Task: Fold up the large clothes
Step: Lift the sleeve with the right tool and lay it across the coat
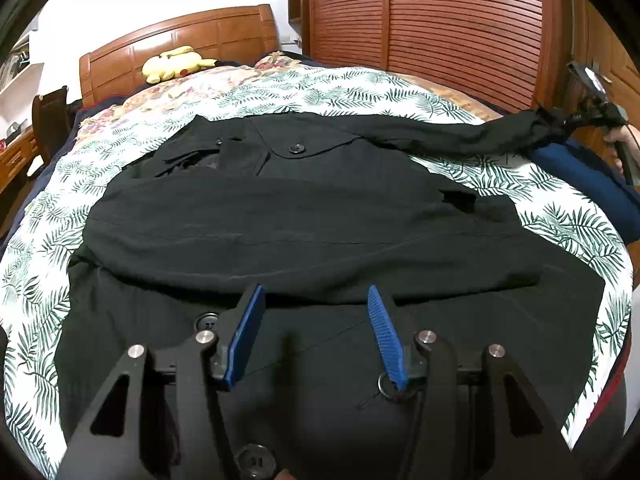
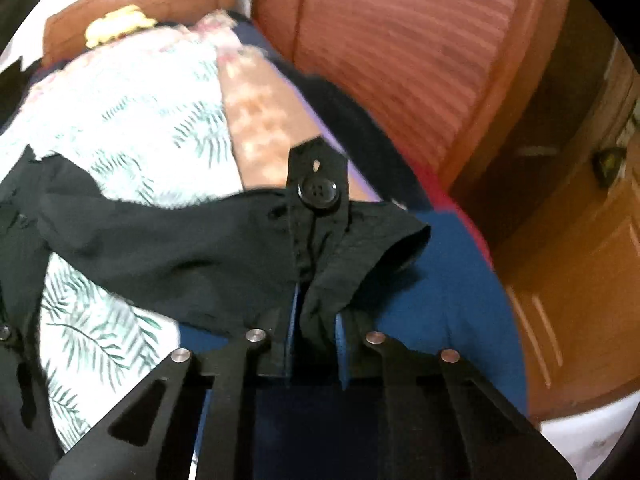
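A large black fabric coat with round black buttons (image 1: 304,216) lies spread across the bed's white leaf-print cover (image 1: 560,216), filling the middle of the left wrist view. The left gripper (image 1: 316,300) hovers at 6 o'clock over the coat's near hem, its blue-padded jaws apart with nothing between them. One long black sleeve (image 1: 460,136) stretches toward 2 o'clock, where the right gripper (image 1: 560,120) meets its end. In the blurred right wrist view, that gripper's (image 2: 316,312) jaws appear clamped on the bunched cuff (image 2: 320,264), whose buttoned strap (image 2: 318,192) points to 12 o'clock. A yellow plush toy (image 1: 176,64) sits at 11 o'clock by the wooden headboard (image 1: 208,36).
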The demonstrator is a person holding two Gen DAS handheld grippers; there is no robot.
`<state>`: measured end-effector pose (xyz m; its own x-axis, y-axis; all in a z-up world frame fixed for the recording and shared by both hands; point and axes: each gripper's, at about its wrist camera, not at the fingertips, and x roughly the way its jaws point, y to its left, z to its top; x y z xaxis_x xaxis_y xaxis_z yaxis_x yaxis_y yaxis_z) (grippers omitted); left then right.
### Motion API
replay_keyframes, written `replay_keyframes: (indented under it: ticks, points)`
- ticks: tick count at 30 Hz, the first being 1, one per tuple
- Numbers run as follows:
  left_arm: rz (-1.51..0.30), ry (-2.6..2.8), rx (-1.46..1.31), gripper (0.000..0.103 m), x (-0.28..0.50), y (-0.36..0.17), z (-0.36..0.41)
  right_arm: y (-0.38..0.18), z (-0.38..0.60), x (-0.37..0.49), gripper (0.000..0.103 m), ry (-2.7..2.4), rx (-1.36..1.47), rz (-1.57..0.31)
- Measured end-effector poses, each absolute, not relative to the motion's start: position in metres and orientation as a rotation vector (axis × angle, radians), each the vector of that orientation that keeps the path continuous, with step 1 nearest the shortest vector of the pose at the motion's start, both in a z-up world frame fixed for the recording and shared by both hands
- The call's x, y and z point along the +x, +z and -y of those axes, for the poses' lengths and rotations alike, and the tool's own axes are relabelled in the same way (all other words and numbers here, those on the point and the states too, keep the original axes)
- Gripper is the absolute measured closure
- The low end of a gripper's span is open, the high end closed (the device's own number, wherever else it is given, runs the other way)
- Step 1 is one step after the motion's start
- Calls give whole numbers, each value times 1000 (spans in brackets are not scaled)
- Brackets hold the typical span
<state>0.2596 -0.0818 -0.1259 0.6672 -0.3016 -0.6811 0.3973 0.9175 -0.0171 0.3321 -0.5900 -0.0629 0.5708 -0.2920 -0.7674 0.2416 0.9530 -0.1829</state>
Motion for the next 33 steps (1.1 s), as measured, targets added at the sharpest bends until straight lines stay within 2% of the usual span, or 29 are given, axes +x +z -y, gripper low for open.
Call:
replay_keyframes:
  ticks: [6,13,23,33]
  points:
    - [-713,-401,121,50,253,-114,74,-1,531,320,92,-219,-132,-741]
    - [-669,-386,102,50,242,-96,53,45,425,334,93,-57,-252,-635]
    - [-602,-318,67,50,212,-71,2,62,291,351,94,104,-351,-577]
    - [-571,-243,43,50,183,-62,-51,89,173,318,94,302,-389,-486]
